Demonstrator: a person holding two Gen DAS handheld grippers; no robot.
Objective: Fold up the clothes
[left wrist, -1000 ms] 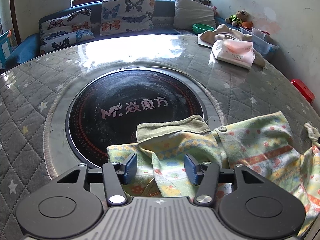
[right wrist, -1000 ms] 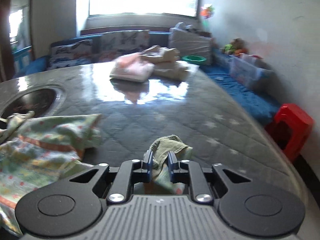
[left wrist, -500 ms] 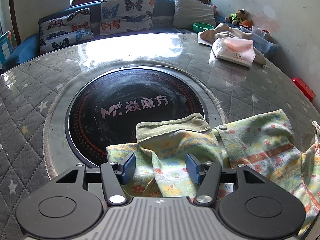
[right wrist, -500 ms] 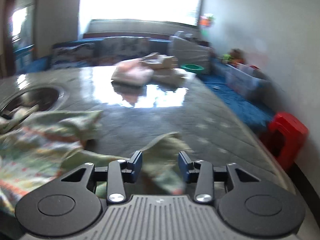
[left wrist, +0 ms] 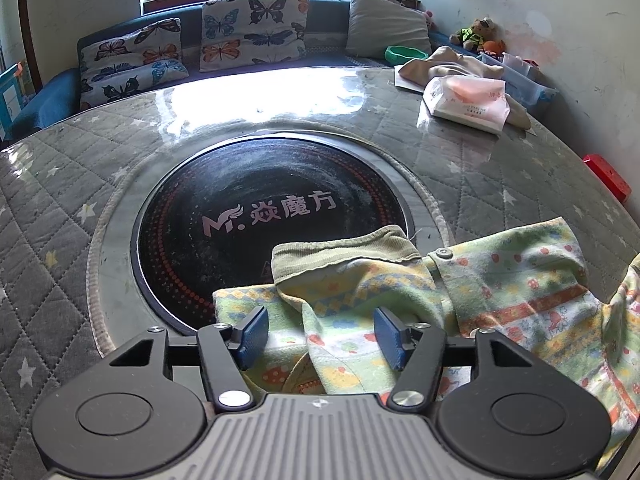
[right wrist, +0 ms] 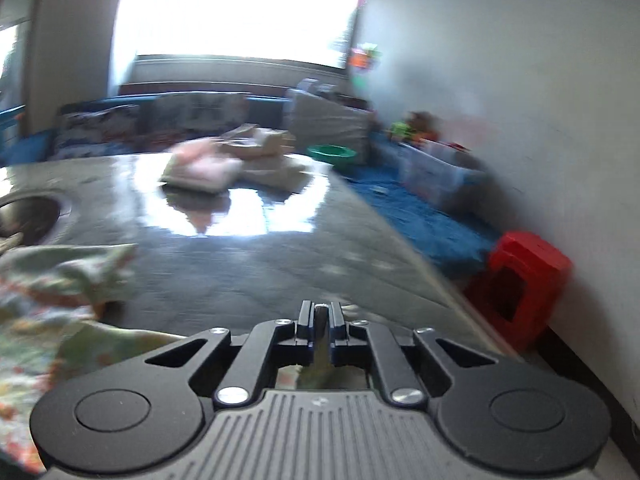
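My left gripper (left wrist: 320, 334) sits low over the near edge of the table, its jaws spread wide apart, with the patterned garment (left wrist: 400, 300) lying between and under them but not pinched. The garment is pale green and yellow with small red and blue prints and an orange stripe; its ribbed olive collar (left wrist: 344, 248) lies over the near rim of the black round hob (left wrist: 260, 216) set into the middle of the table. A snap button (left wrist: 443, 254) shows just right of the collar. The cloth spreads to the right along the near edge of the quilted grey table cover (left wrist: 60, 208).

On the hob I can read a winged "M." logo followed by the Chinese characters 焱魔方 in pale pink. At the far right of the table lies a pink and white packet (left wrist: 468, 102) with small print I cannot make out, resting against a beige folded cloth (left wrist: 448, 64). Butterfly cushions (left wrist: 252, 28) line the far bench.

My right wrist view is blurred. The right gripper (right wrist: 320, 316) has its jaws drawn close together, clamped on a thin strip of the garment's greenish cloth, which shows between the pads and below them. More of the garment lies bunched at the near left. A red stool (right wrist: 524, 276) stands on the floor to the right, off the table.
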